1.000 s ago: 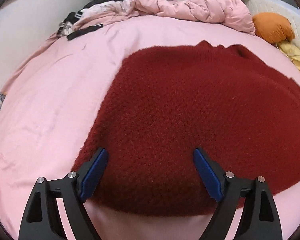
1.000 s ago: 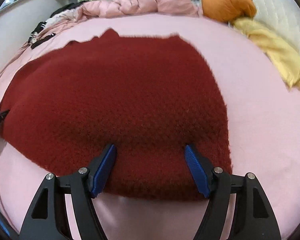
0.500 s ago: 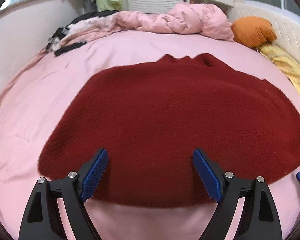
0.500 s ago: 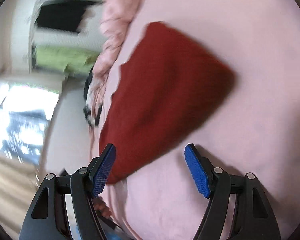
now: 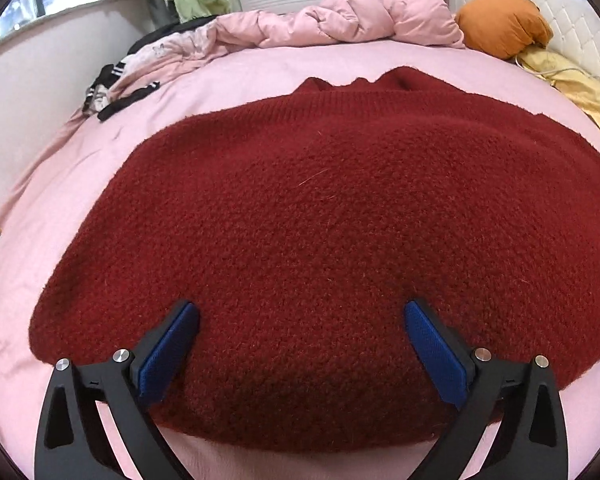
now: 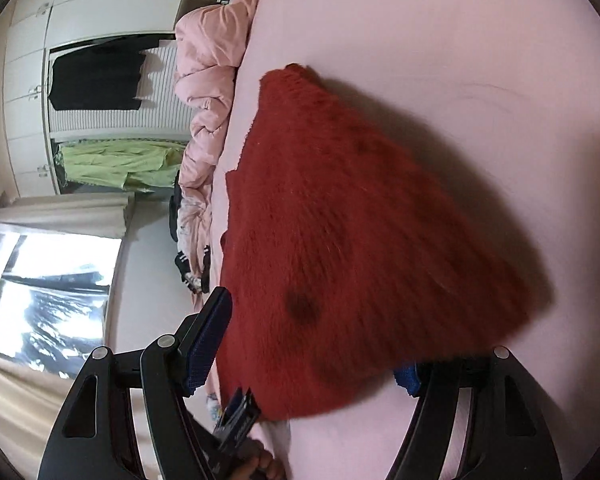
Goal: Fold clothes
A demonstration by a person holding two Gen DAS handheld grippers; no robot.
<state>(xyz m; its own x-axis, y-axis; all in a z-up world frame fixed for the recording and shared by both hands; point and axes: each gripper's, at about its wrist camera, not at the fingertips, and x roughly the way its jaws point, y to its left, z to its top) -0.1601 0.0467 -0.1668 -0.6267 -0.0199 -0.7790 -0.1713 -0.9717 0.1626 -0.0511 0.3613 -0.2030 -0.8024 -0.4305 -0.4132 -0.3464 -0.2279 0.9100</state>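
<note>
Left gripper (image 5: 302,334): our jaws spread, empty, over the near hem of the red sweater (image 5: 320,240). Right gripper (image 6: 312,344): rolled sideways, spread, straddling its edge. Sweater: flat on the pink bed (image 5: 60,184). We judge a fold pending; pinching both edges comes next.

A home bedroom: a pink-sheeted bed (image 5: 228,80), rumpled pink duvet (image 5: 340,16), white wardrobe (image 6: 32,32) and curtained window (image 6: 48,272).

Soft window (image 6: 48,280) daylight; fisheye-warped edges; motion blur in right view
</note>
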